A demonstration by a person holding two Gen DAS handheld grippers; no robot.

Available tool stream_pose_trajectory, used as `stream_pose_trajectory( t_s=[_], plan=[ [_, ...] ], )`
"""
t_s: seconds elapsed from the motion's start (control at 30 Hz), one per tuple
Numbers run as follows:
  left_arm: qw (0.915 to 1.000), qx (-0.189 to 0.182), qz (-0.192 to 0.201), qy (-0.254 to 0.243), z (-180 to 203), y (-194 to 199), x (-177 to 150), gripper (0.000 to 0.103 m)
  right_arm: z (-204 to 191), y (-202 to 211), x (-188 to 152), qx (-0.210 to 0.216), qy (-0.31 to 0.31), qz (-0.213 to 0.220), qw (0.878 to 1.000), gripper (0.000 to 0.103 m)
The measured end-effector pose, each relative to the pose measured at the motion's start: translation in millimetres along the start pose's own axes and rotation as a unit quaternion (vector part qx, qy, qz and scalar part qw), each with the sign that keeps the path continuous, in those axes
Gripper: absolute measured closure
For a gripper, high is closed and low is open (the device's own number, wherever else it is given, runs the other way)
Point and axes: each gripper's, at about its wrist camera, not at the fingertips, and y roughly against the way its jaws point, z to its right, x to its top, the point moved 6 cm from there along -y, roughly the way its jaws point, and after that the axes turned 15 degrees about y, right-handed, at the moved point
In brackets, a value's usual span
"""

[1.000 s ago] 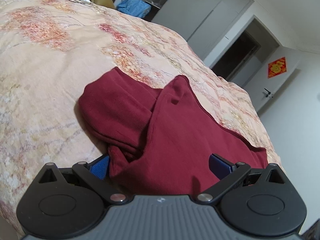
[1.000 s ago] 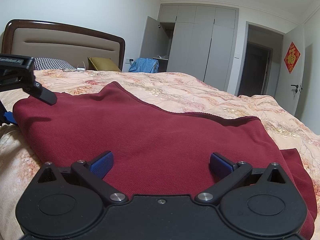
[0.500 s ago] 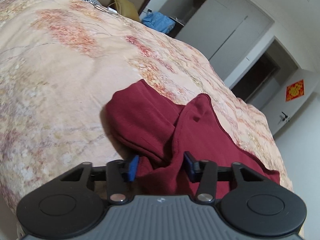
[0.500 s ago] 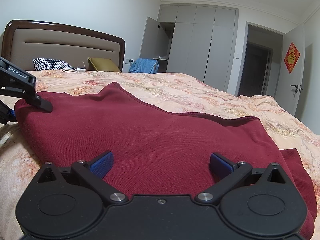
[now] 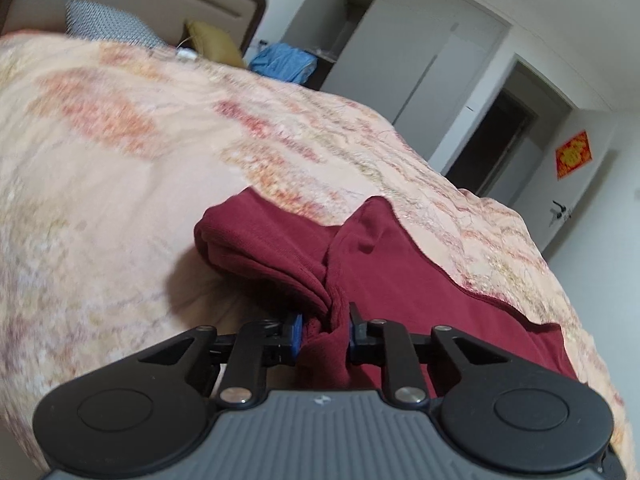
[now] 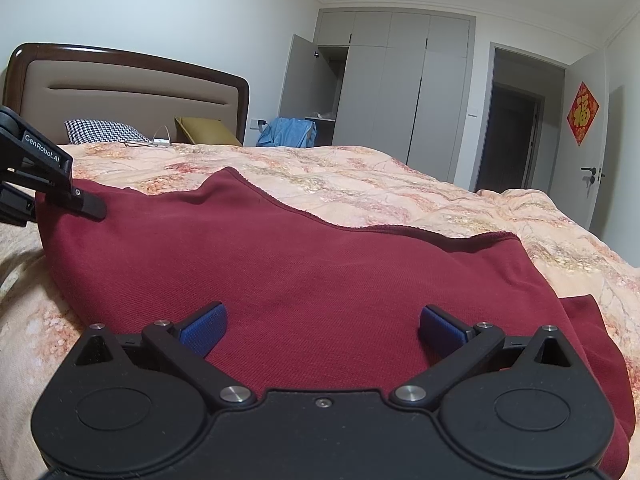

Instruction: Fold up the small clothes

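A dark red garment (image 5: 400,272) lies spread on a floral quilt (image 5: 120,184). In the left wrist view its near left corner is bunched into a thick fold. My left gripper (image 5: 324,328) has that fold between its blue pads, and its jaws are closing on the cloth, which bulges between them. In the right wrist view the garment (image 6: 320,256) stretches flat ahead. My right gripper (image 6: 322,326) stands open low over the garment's near edge, pads wide apart. One black finger (image 6: 86,205) of the left gripper shows at the garment's far left corner.
The bed has a brown headboard (image 6: 132,76), a checked pillow (image 6: 102,130) and a mustard cushion (image 6: 206,130) at its head. Blue clothing (image 6: 290,130) lies beyond the bed. A grey wardrobe (image 6: 400,88) with one door ajar and a dark doorway (image 6: 512,136) fill the far wall.
The left gripper's jaws went from wide apart to pinching a bunched fold of the red garment, and its view tipped up a little. The right gripper stayed still and open.
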Motion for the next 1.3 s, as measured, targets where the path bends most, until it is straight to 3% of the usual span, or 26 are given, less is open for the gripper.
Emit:
stream_pose_trajectory(
  t_s=[0.17,0.3,0.47,0.7,0.8,0.9,1.0,1.13,1.2,1.3],
  plan=[
    [0.9961,-0.022,0.015,-0.084,38,6,5,0.082,21,17,-1,0.020,-0.062,-0.049,0.997,0.000],
    [0.9811,-0.066,0.031,-0.179,92,15,1,0.083,34,63,-9,-0.005,-0.046,-0.054,0.998,0.000],
    [0.9469,-0.149,0.023,-0.284,174,25,-31,0.083,53,119,-30,-0.054,-0.025,-0.070,0.996,0.000],
    [0.8917,-0.236,-0.068,-0.380,251,22,-133,0.084,80,161,-70,-0.105,-0.039,-0.118,0.987,0.000],
    [0.8749,-0.250,-0.124,-0.396,258,14,-175,0.084,88,172,-87,-0.120,-0.046,-0.140,0.982,0.000],
    [0.8628,-0.230,-0.152,-0.424,251,5,-205,0.083,93,180,-98,-0.128,-0.057,-0.150,0.979,0.000],
    [0.8635,-0.226,-0.164,-0.420,239,7,-215,0.077,98,183,-107,-0.132,-0.066,-0.157,0.977,0.000],
    [0.8707,-0.251,-0.188,-0.379,231,11,-205,0.045,103,184,-117,-0.136,-0.074,-0.171,0.973,0.000],
    [0.8737,-0.257,-0.189,-0.368,226,17,-199,0.036,104,187,-119,-0.140,-0.081,-0.173,0.971,0.001],
    [0.8908,-0.247,-0.196,-0.327,217,23,-186,0.027,108,191,-122,-0.148,-0.099,-0.170,0.969,0.001]
  ],
)
